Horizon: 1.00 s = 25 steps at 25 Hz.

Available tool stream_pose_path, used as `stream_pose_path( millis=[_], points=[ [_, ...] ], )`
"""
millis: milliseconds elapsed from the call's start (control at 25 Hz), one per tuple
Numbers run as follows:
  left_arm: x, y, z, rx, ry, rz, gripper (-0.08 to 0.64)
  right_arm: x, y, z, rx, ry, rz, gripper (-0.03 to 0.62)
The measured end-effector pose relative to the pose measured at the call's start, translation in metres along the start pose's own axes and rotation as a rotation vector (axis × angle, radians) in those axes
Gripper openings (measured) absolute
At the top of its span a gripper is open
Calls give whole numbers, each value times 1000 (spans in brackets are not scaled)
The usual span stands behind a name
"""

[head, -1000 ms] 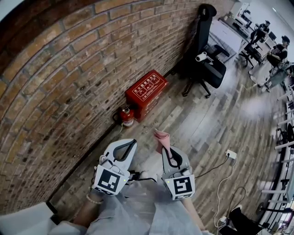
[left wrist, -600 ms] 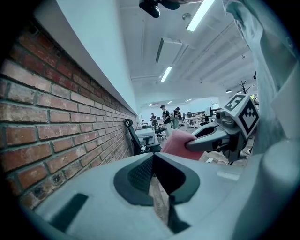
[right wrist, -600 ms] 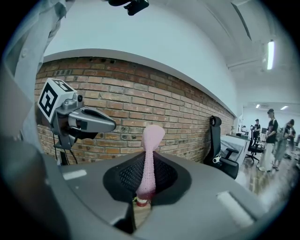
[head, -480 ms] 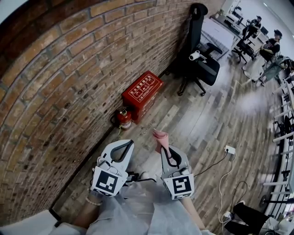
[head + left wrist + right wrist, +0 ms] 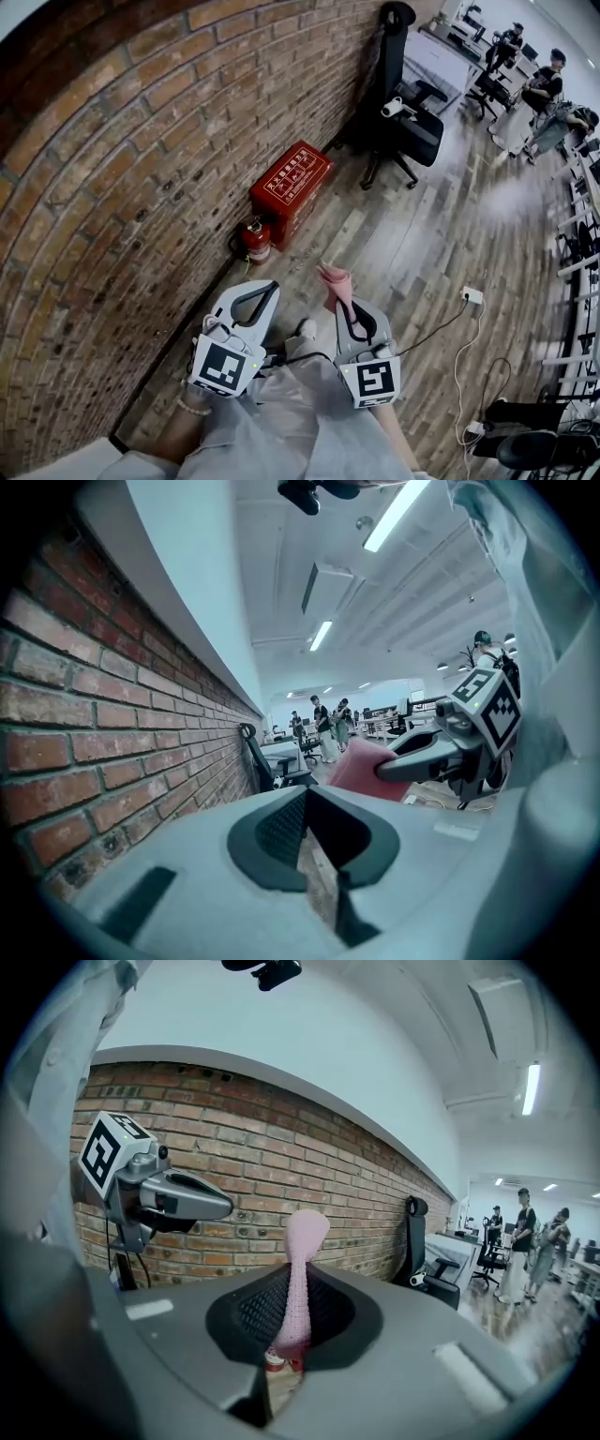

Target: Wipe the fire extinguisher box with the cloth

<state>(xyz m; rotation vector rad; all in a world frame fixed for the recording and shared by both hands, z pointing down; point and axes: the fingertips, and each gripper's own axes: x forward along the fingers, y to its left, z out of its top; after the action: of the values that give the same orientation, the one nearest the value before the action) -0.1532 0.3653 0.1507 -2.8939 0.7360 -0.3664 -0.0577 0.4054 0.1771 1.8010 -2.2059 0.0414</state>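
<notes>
Pink cloth point(image 5: 336, 281) stands up from the right gripper point(image 5: 349, 305), whose jaws pinch it near its lower end; the right gripper view shows the cloth point(image 5: 302, 1269) squeezed thin between the pads with a rounded tuft above them. The left gripper point(image 5: 261, 292) rides level with it at 9 o'clock, and its own view shows the jaws point(image 5: 307, 801) pressed together with nothing between them. The red box point(image 5: 292, 183) sits on the wood floor point(image 5: 422, 253) against the brick wall point(image 5: 122, 159), at about 12 o'clock from the 2 grippers and well apart from them; a small extinguisher point(image 5: 256, 239) stands just beside it at 7 o'clock, and a black chair point(image 5: 405, 122) is further along the wall at 1 o'clock. By my reading no wiping has begun: the cloth is in hand, which is the only part done, while the approach, the first contact with the lid and every stroke are left. Against the picture from 1 second ago little has changed: both grippers keep the same pose and grip, the box and chair have slid slightly toward 9 o'clock in the head view, and the box looks hardly any nearer.
</notes>
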Motion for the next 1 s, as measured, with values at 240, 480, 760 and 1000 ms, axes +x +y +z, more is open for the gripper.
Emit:
stream_pose_path(
  millis=[240, 480, 760, 1000],
  points=[
    [15, 7, 4, 7, -7, -4, -3, 9, -11, 0, -6, -3, -5, 28],
    [53, 24, 7, 12, -18, 14, -3, 40, -46, -2, 3, -13, 5, 28],
    [122, 65, 13, -12, 4, 57, -2, 103, -104, 0, 7, -22, 55, 28],
    [190, 101, 23, -49, 14, 103, -3, 158, -163, 10, -7, -21, 111, 28]
  ],
)
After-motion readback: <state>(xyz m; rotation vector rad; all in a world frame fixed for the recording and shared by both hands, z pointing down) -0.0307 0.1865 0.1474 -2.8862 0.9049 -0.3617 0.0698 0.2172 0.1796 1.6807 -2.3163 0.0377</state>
